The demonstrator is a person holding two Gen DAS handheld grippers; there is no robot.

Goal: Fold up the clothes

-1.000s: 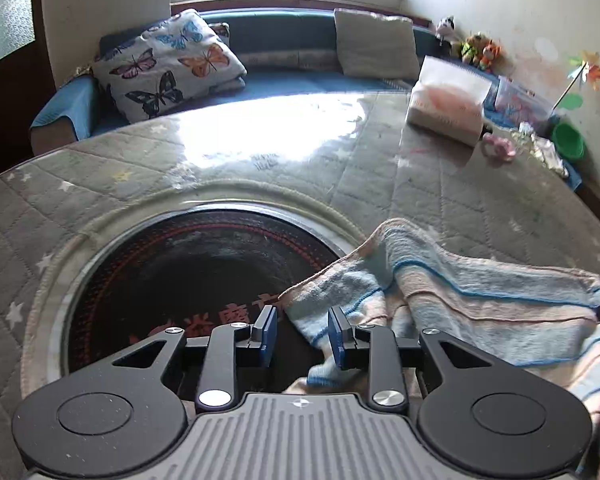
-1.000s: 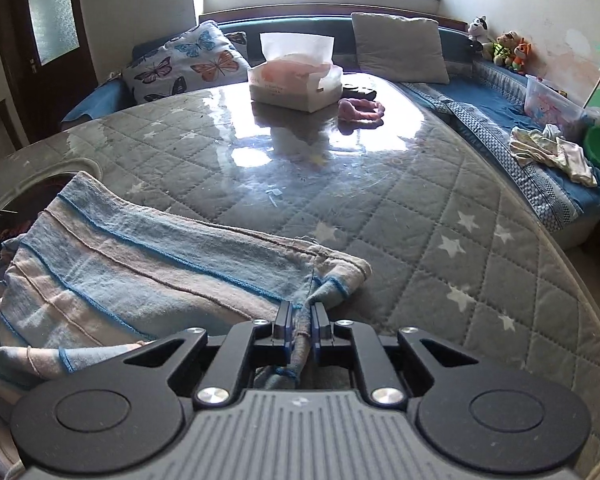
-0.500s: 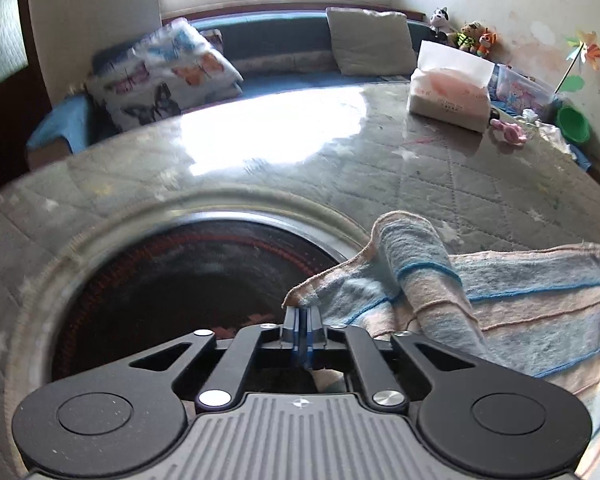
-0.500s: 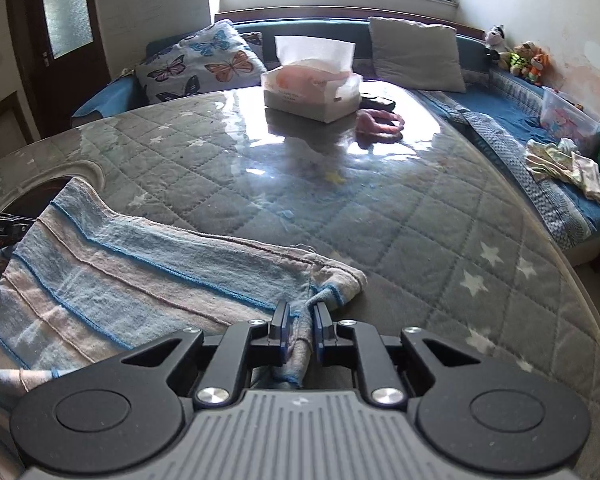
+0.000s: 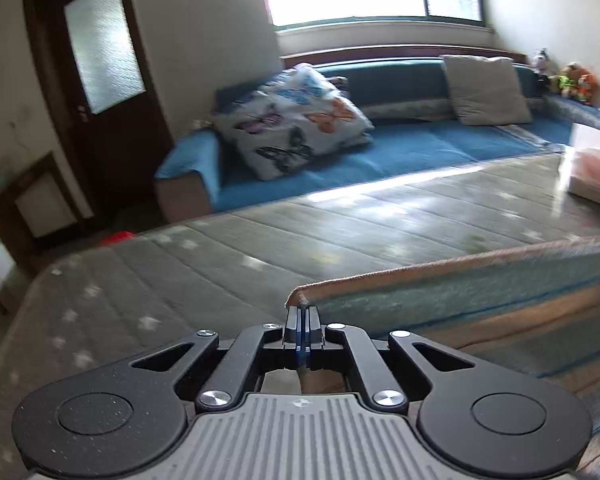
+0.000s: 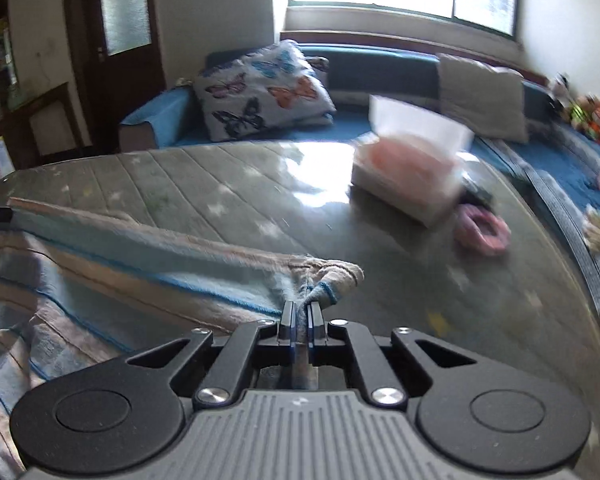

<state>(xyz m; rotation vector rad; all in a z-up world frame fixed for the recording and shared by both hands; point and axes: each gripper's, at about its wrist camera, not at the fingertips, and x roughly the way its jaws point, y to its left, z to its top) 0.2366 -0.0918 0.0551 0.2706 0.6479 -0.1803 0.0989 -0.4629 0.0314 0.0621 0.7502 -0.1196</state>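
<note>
The fold looks barely begun to me. Both corners are caught and the pale blue and pink striped terry cloth [image 5: 480,292] is lifted, stretched as a taut edge between the two grippers, but no layer has yet been laid over another; carrying that edge across and setting it down is all still to come, and probably a second fold after it.

The left gripper [image 5: 302,320] has its jaws pressed fully together on a corner of the cloth, which pokes out just ahead of its tips and runs off to its right. The right gripper [image 6: 299,316] is closed too, with a narrow slit between its jaws filled by a bunched corner of the same cloth [image 6: 148,264], whose body trails away to its left and sags below it.

A second ago the left gripper's jaws stood apart around the corner over a dark round opening in the quilted grey star-patterned table cover [image 5: 180,272]; half a second ago they had closed. Now that opening is out of the left view, and both views have tipped up toward the sofa, motion-blurred. The white tissue box [image 6: 410,176], ahead of the right gripper, sits larger in its view.
</note>
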